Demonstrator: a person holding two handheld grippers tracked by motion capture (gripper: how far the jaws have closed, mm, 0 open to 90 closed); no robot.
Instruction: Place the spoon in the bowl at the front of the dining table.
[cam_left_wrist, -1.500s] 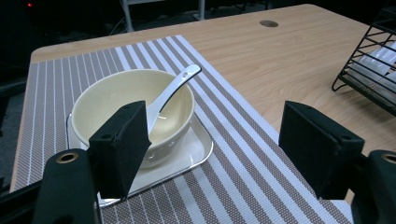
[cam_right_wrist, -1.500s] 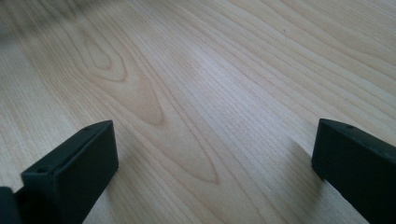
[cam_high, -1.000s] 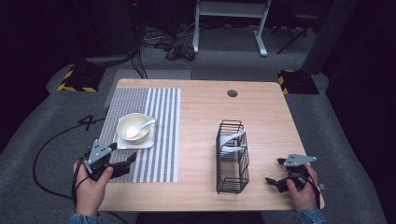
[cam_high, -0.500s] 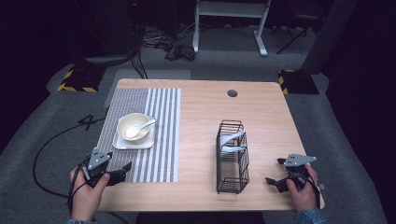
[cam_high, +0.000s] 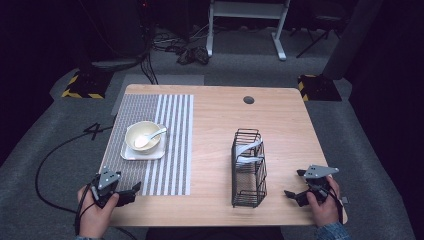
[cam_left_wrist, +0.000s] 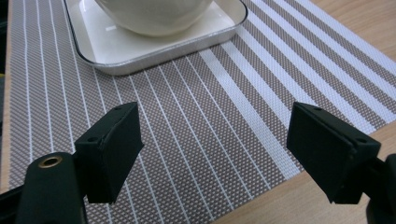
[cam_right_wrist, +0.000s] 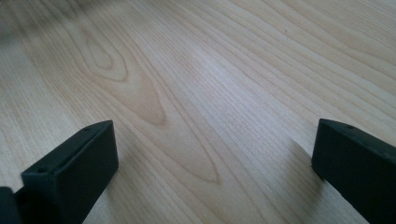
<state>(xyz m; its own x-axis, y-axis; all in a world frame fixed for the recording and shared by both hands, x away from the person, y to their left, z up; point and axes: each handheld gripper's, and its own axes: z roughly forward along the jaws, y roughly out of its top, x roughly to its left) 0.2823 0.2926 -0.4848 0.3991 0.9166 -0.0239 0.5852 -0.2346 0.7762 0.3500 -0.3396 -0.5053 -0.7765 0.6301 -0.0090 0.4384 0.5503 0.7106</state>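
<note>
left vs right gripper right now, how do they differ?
The left gripper sits at the table's near left corner, at the edge of the striped placemat, facing the white tray with the bowl; the right gripper sits near the right edge, right of the wire rack. The left's fingers are over the mat, the right's fingers over bare wood. Both are open, empty and hand-held.

Cream bowl w/ white spoon inside, upright on square white tray, on striped mat nr tabletop's left edge.
</note>
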